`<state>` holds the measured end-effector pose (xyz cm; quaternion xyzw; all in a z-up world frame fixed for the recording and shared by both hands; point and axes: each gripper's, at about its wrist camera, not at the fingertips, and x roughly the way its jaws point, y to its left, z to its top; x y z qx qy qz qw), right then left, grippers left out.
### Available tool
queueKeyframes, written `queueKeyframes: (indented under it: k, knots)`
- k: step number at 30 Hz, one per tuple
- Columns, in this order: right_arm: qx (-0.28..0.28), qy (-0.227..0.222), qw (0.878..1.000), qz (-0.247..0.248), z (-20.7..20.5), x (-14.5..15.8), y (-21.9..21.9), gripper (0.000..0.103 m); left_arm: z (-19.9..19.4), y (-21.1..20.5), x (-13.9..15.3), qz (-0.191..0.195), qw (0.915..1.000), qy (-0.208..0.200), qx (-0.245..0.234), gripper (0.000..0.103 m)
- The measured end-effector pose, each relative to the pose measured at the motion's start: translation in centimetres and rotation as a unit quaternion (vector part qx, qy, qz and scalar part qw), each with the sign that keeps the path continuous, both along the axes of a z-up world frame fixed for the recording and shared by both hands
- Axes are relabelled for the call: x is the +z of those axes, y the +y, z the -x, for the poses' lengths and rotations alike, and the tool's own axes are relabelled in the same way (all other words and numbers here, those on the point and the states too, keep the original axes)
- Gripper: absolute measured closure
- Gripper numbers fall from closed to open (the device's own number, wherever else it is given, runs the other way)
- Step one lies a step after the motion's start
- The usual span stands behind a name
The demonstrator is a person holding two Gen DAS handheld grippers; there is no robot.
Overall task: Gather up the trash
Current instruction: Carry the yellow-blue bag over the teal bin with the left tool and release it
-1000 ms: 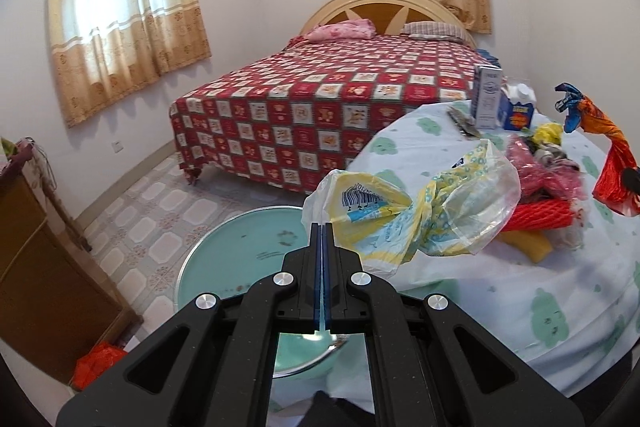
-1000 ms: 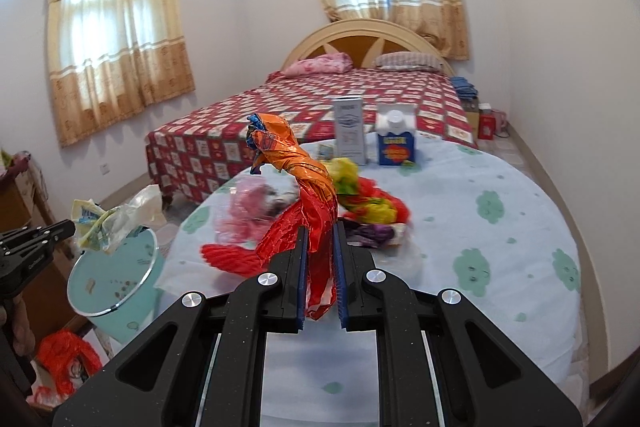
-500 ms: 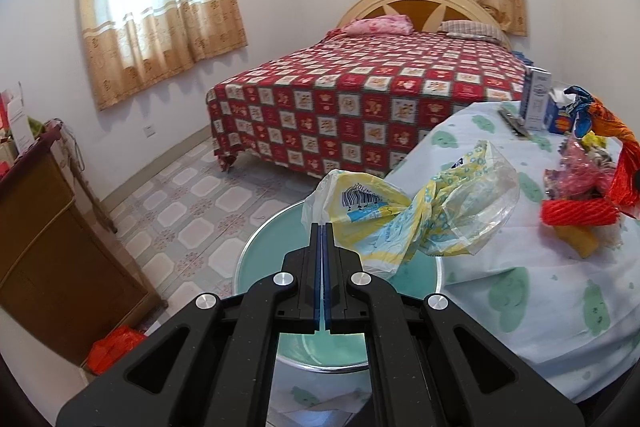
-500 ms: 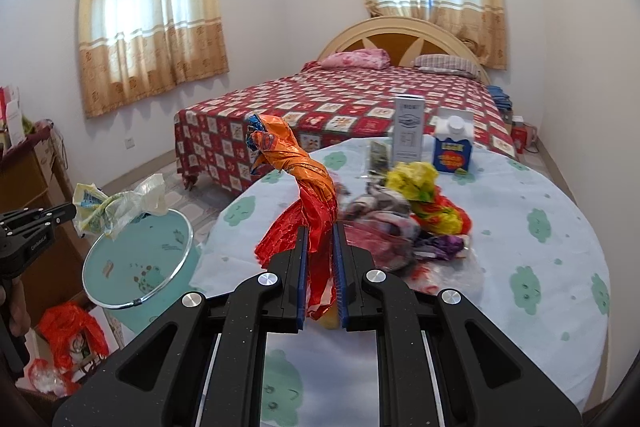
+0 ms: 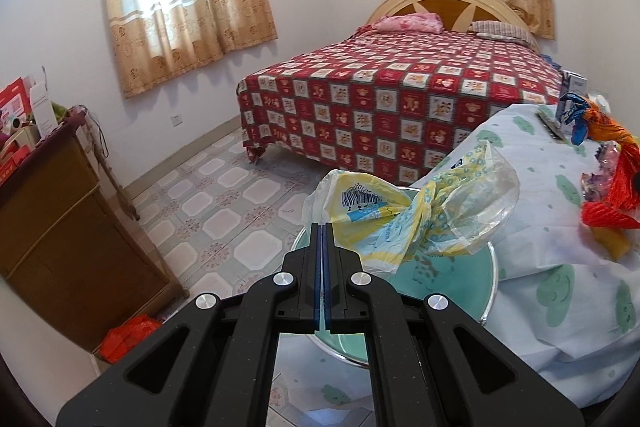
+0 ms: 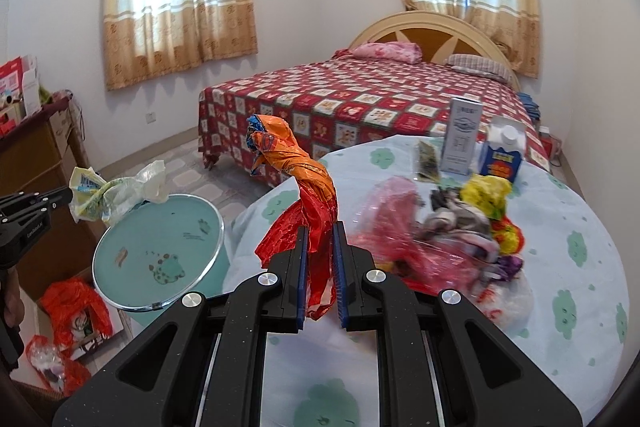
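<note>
Trash is in both grippers at this moment: the step in hand looks like the carry from the table to the bin. The yellow and clear plastic bag (image 5: 416, 215) hangs crumpled from the tip of the left gripper (image 5: 322, 227), whose jaws are pressed fully together on a fold of it, and it sits over the rim of the round green bin (image 5: 444, 283) that stands on the floor just beside the table (image 5: 560, 291). The orange and red wrapper (image 6: 308, 187) stands up twisted between the narrow jaws of the right gripper (image 6: 320, 227), which pinch its lower part; it is above the table's edge, near the bin but not yet over it.

The next move, as I judge it, calls for the left jaws to part so the bag falls into the bin, and for the right hand to travel across to the bin before it lets go. Both pieces are light and floppy, so they may cling to the pads or drift past the rim.

Both grippers point forward and somewhat downward. In the right view the left gripper reaches in from the left edge toward the bin. More trash (image 6: 460, 227) lies in a heap on the table, with a white carton (image 6: 462, 139) and a blue one (image 6: 502, 155) upright behind it.
</note>
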<state>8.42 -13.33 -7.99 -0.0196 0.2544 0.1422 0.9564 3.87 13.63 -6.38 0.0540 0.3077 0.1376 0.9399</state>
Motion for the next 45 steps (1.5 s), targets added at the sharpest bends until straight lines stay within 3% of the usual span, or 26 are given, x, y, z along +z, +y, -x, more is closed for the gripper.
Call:
queueKeyframes:
  k: [30, 45]
  knots:
    - [0.081, 0.026, 0.996, 0.034, -2.9, -2.1, 8.2, 0.09, -0.3, 4.1, -1.8, -0.017, 0.9973, 0.022, 0.068, 0.102]
    - [0.098, 0.033, 0.994, 0.042, -3.5, -2.3, 9.7, 0.09, -0.4, 4.7, -2.2, -0.004, 0.9973, 0.025, 0.069, 0.102]
